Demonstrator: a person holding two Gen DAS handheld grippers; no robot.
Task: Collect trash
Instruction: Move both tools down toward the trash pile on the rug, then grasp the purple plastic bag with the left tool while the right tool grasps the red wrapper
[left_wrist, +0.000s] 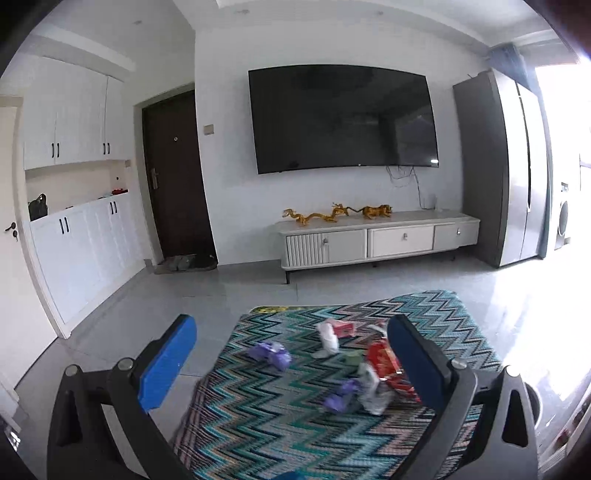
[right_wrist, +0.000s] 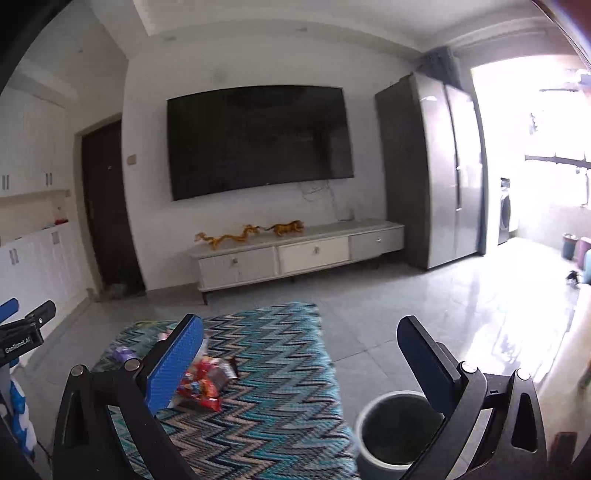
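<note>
Two grippers being held wide open and empty, left gripper (left_wrist: 291, 363), right gripper (right_wrist: 301, 363), wrappers (left_wrist: 384, 363) being shown on zigzag cloth (left_wrist: 280, 424), bin (right_wrist: 391, 432) being seen only in right view at 5 o'clock, red packet (right_wrist: 201, 387) being partly blocked by its left finger (right_wrist: 173, 369).

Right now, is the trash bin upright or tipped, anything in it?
Upright: the bin stands on the floor beside the rug, mouth facing up. Its inside looks dark; contents cannot be told.

Daylight enters from the balcony opening (right_wrist: 532, 155) at the right, blown out to white in both views, with glare across the floor tiles (right_wrist: 491, 325) just before it. Areas well away from that opening are dimmer. Fisheye distortion bows the television (left_wrist: 343, 118); wrappers (left_wrist: 362, 373) show motion blur.
</note>
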